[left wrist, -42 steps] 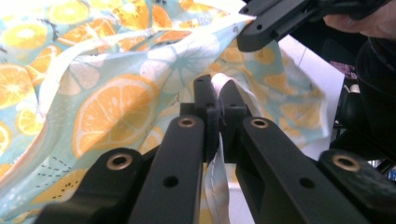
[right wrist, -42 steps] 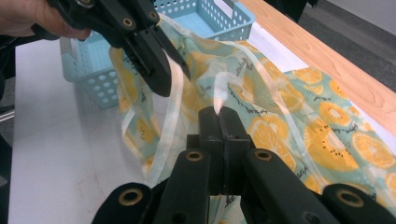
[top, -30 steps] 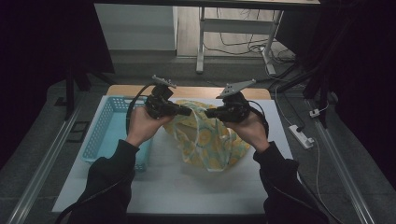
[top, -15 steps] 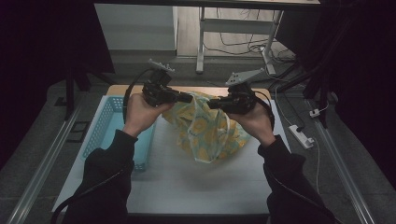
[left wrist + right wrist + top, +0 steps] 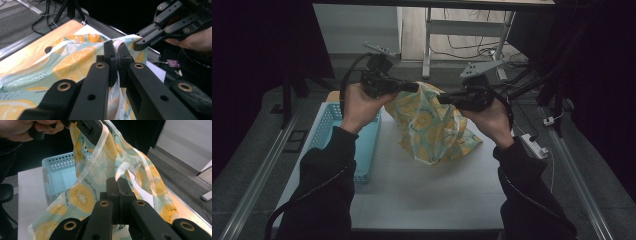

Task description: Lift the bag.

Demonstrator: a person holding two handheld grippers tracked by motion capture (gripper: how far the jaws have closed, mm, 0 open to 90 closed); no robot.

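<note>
A pale green cloth bag printed with orange and lemon slices [image 5: 432, 125] hangs above the white table [image 5: 422, 195], held up between both grippers. My left gripper [image 5: 414, 87] is shut on the bag's upper left edge; in the left gripper view its jaws pinch a white strap [image 5: 117, 47] of the bag [image 5: 72, 62]. My right gripper [image 5: 443, 98] is shut on the upper right edge; in the right gripper view its jaws grip the fabric [image 5: 117, 180] of the bag [image 5: 100, 170]. The two grippers point at each other, a short gap apart. The bag's bottom touches the table.
A light blue perforated basket [image 5: 324, 135] stands at the table's left, beside the left forearm, also visible as the blue basket [image 5: 58, 173]. A white power strip [image 5: 532, 145] lies at the right edge. A wooden strip [image 5: 30, 52] runs along the far side.
Both grippers have risen and moved away from the person, lifting the bag off the table so it now hangs down between them.
</note>
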